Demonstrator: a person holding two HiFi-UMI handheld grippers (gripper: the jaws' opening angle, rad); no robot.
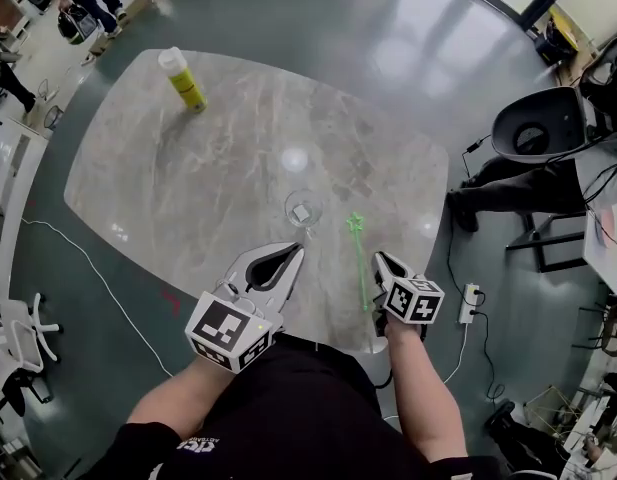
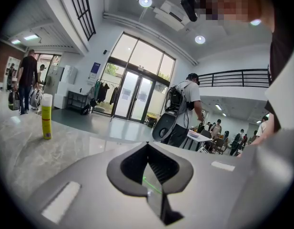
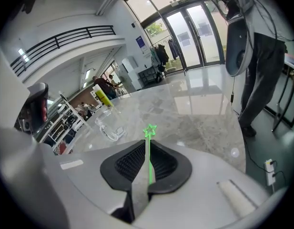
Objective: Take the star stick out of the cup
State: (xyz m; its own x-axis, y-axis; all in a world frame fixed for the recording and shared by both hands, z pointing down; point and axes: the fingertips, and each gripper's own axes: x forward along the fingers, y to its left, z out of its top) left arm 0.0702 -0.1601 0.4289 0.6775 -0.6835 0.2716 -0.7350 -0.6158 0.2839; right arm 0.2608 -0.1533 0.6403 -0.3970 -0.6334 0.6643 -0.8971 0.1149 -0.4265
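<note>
The green star stick (image 1: pixel 360 263) lies flat on the marble table (image 1: pixel 188 168), out of the clear cup (image 1: pixel 303 208), with its star end to the cup's right. My right gripper (image 1: pixel 379 258) sits just right of the stick's lower half. In the right gripper view the stick (image 3: pixel 149 154) runs along the narrow slit between the jaws of the right gripper (image 3: pixel 147 144), which stand slightly apart and do not pinch it; the cup (image 3: pixel 108 125) is beyond on the left. My left gripper (image 1: pixel 296 251) hovers in front of the cup. In its own view the left gripper (image 2: pixel 147 147) is shut and empty.
A yellow spray bottle (image 1: pixel 183 80) stands at the table's far left, and the left gripper view also shows this bottle (image 2: pixel 46 116). A person (image 1: pixel 488 193) and a dark chair (image 1: pixel 538 123) are off the table's right edge. A power strip (image 1: pixel 470 303) lies on the floor.
</note>
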